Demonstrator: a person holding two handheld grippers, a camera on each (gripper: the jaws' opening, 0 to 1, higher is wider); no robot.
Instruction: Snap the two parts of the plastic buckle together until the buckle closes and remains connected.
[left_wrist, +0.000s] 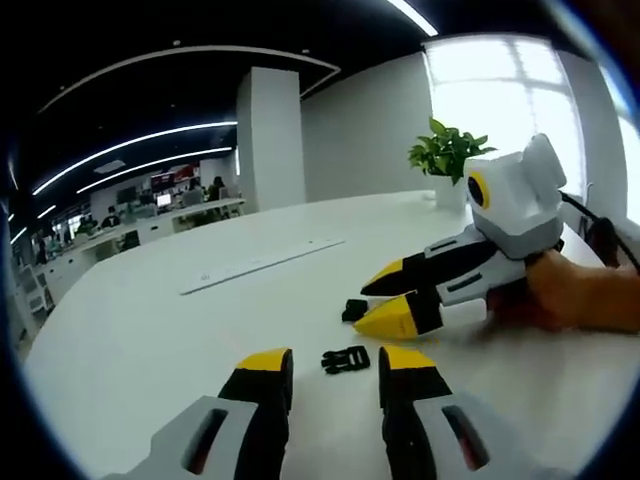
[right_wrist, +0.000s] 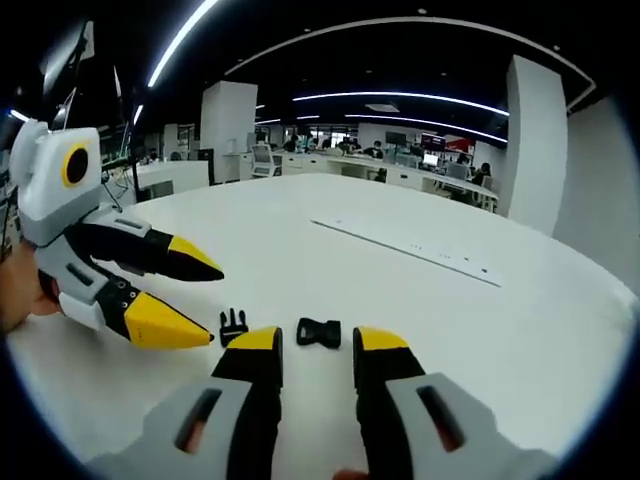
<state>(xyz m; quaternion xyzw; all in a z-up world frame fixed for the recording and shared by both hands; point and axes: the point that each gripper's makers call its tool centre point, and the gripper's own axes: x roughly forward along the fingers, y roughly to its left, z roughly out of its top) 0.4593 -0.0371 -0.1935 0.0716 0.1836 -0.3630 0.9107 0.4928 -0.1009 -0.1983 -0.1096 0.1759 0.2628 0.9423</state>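
On the white desk (left_wrist: 150, 330), both buckle halves lie loose; each parted, empty tool should grasp its nearest: left tool (left_wrist: 335, 375) the pronged half (left_wrist: 346, 358), right tool (right_wrist: 315, 352) the socket half (right_wrist: 319, 332).

A broad white table (left_wrist: 130, 340) is spanning the lower half of both views. A long flat white strip (left_wrist: 262, 264) is lying on it at centre frame in the left gripper view, and at centre right in the right gripper view (right_wrist: 405, 249). A potted green plant (left_wrist: 447, 152) is standing at the upper right, before a bright window (left_wrist: 500, 90). A white pillar (left_wrist: 270, 138) is rising at upper centre. Office desks with seated people (left_wrist: 150, 215) are showing at far left. Curved ceiling light strips (right_wrist: 440, 100) are glowing overhead.
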